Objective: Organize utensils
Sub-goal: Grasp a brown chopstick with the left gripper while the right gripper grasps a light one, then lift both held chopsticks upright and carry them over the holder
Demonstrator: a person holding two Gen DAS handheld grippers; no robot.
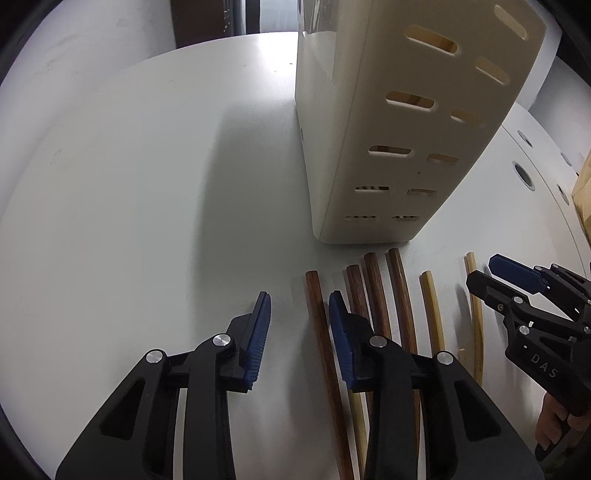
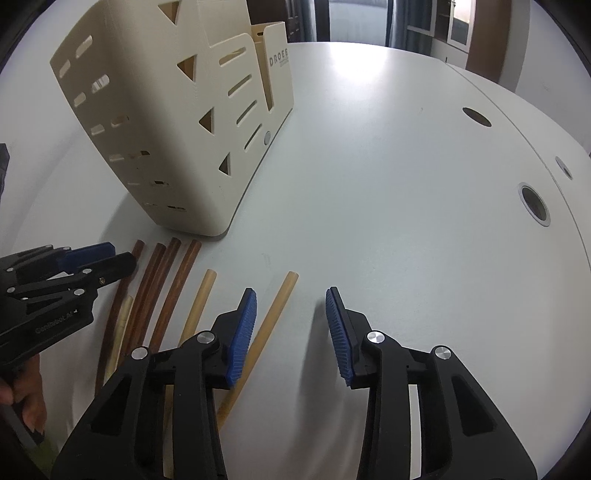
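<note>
Cream holder [image 2: 177,122] — behind chopsticks [image 2: 173,291], white table [image 2: 388,184]

Left wrist view: low and close over the white surface [image 1: 129,184], facing 12 o'clock; cream slotted plastic utensil holder [image 1: 388,129] at 1 o'clock.
Right wrist view: equally low, holder [image 2: 166,129] at 11 o'clock.
Shared: holder, dark brown wooden chopsticks [image 1: 399,295] [image 2: 177,280], pale bamboo chopsticks [image 1: 432,306] [image 2: 273,314].

A white table [image 2: 388,155] with round cable holes [image 2: 533,204] stands before dark curtains [image 2: 406,22].
</note>
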